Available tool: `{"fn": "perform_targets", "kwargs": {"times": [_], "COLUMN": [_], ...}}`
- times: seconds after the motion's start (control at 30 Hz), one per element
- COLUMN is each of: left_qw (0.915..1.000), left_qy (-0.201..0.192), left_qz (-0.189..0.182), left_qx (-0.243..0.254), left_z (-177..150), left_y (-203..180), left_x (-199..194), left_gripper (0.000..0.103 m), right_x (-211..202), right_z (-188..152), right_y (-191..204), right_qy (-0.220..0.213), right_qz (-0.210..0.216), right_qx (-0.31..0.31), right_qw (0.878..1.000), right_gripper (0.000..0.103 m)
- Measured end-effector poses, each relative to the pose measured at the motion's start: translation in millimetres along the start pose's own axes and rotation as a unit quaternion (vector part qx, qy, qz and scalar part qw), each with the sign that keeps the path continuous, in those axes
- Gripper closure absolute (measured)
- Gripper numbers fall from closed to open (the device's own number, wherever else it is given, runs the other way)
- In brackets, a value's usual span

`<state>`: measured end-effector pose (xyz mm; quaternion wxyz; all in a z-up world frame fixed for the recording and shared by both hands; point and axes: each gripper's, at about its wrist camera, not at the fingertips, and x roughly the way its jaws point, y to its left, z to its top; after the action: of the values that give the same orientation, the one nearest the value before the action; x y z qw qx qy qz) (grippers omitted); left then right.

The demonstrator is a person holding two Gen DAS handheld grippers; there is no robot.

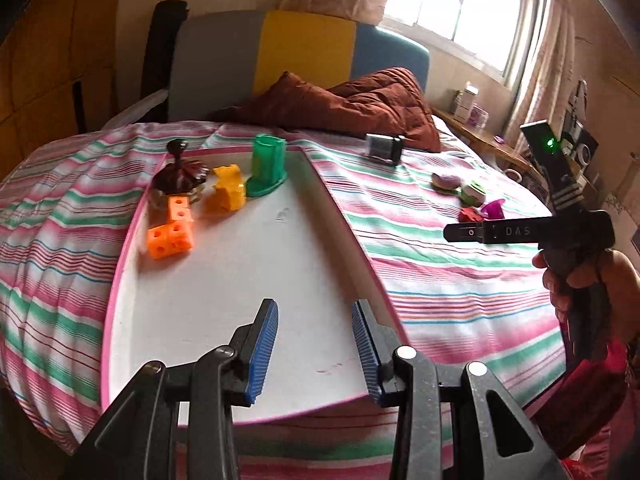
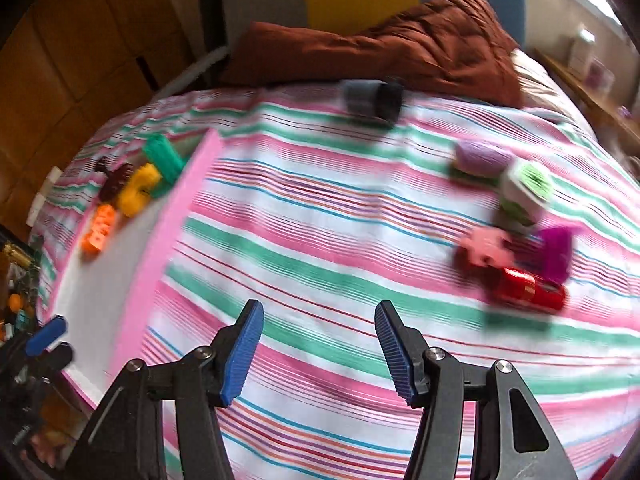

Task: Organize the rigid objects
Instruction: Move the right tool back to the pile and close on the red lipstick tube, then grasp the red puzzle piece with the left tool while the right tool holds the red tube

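While poised over the near end of a pink-rimmed tray [image 1: 120, 280], left gripper [image 1: 316, 350] parted, nothing between pads. Toys crowded at tray's far end: orange blocks [image 1: 172, 228], yellow piece [image 1: 226, 194], green cup [image 1: 266, 166], dark figure [image 1: 180, 176]; rest of white floor bare. Right gripper [image 2: 320, 352] likewise apart and empty above striped sheet [image 2: 320, 240], wide bare cloth between tray's right edge and loose cluster: purple toy [image 2: 482, 158], green-white cube [image 2: 526, 192], pink piece [image 2: 484, 246], magenta cup [image 2: 556, 252], possibly a red car [image 2: 528, 290], blurred. Grey-black box [image 2: 372, 98] near brown quilt [image 2: 400, 48].
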<state>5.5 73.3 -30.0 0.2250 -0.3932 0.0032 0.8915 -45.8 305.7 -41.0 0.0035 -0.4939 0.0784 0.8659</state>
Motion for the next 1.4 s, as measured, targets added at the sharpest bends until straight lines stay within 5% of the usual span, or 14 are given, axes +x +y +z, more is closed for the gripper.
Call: {"fn": "perform_targets", "kwargs": {"times": [0.17, 0.37, 0.67, 0.83, 1.03, 1.1, 1.23, 1.4], "left_qw": [0.9999, 0.9999, 0.9990, 0.9988, 0.9987, 0.9984, 0.9976, 0.9962], "left_qy": [0.003, 0.008, 0.016, 0.017, 0.020, 0.023, 0.023, 0.024], "left_qz": [-0.013, -0.014, -0.021, -0.014, -0.016, -0.018, -0.026, -0.035], "left_qx": [-0.002, 0.005, 0.037, 0.044, 0.043, 0.048, 0.059, 0.076], "left_z": [-3, -4, -4, -5, -6, -6, -5, 2], "left_y": [-11, -22, -46, -51, -57, -62, -73, -89], "left_x": [-8, -12, -7, -6, -4, -3, -2, 3], "left_gripper": [0.064, 0.064, 0.064, 0.064, 0.064, 0.064, 0.064, 0.064], "right_x": [-11, -10, -7, -10, -12, -6, 5, 2], "right_z": [8, 13, 3, 1, 0, -2, -7, -7], "right_y": [-55, -108, -124, -128, -121, -115, -116, -128], "right_qy": [-0.009, -0.004, -0.037, -0.013, -0.019, 0.001, 0.041, 0.049], "right_qz": [-0.047, -0.053, -0.053, 0.020, -0.009, -0.018, -0.032, -0.025], "right_qx": [0.028, 0.056, 0.022, 0.054, 0.023, 0.007, -0.002, 0.030], "right_qw": [0.998, 0.997, 0.998, 0.998, 1.000, 1.000, 0.999, 0.998], "right_gripper": [0.044, 0.040, 0.035, 0.035, 0.035, 0.040, 0.069, 0.076]}}
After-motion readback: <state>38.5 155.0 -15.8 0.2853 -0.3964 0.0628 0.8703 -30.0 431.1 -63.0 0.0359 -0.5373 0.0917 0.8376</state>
